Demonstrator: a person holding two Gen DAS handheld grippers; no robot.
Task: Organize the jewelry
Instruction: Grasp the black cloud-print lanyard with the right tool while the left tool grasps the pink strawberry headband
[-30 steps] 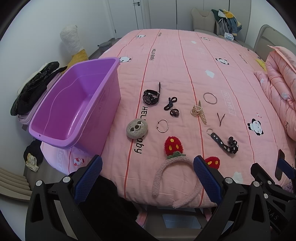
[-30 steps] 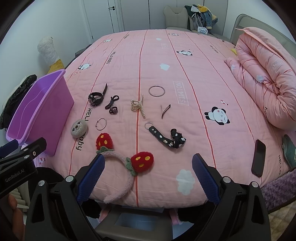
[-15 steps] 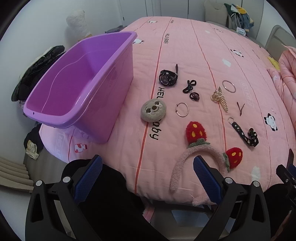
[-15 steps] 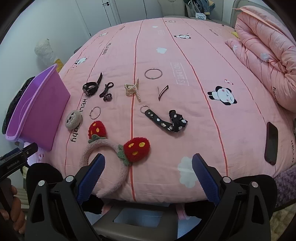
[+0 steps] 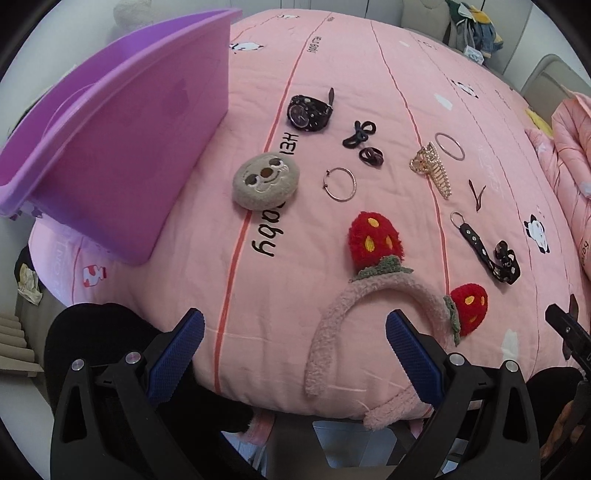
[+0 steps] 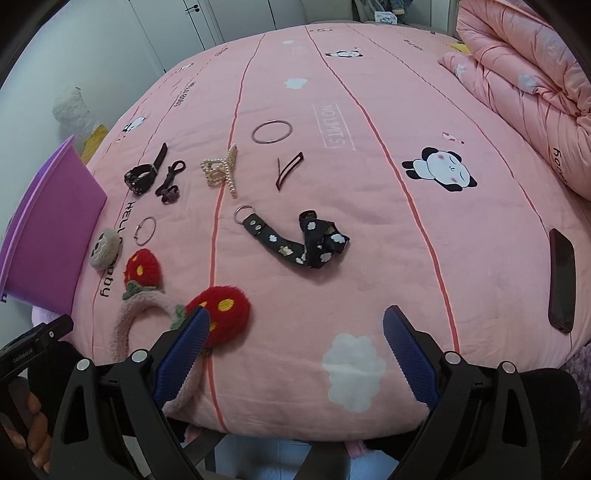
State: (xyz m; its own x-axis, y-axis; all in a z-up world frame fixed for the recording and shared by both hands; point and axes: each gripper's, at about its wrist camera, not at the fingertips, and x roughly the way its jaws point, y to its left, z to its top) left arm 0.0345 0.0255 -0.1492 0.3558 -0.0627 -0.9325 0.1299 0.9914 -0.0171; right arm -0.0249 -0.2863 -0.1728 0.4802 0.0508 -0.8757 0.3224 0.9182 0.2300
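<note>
Jewelry lies scattered on a pink bed. A pink strawberry headband (image 5: 380, 295) (image 6: 177, 306) lies at the near edge. Beyond it are a grey sloth clip (image 5: 264, 181), a thin hoop (image 5: 340, 183), a black watch (image 5: 308, 112), black hair ties (image 5: 364, 142), a pearl claw clip (image 5: 430, 166) (image 6: 219, 171), a bangle (image 6: 272, 132), a dark snap clip (image 6: 290, 170) and a black keychain strap (image 6: 295, 240). A purple bin (image 5: 110, 147) stands at the left. My left gripper (image 5: 295, 339) is open over the near edge, its right finger beside the headband. My right gripper (image 6: 293, 343) is open, its left finger by a strawberry.
A black phone (image 6: 561, 275) lies at the bed's right edge. A folded pink duvet (image 6: 528, 74) is piled at the far right. Chairs with clothes stand behind the bed (image 5: 469, 26). The left gripper's body shows low left in the right wrist view (image 6: 33, 347).
Both grippers have moved forward and lower toward the bed. The items and the purple bin look larger and nearer. Both stay open and empty.
</note>
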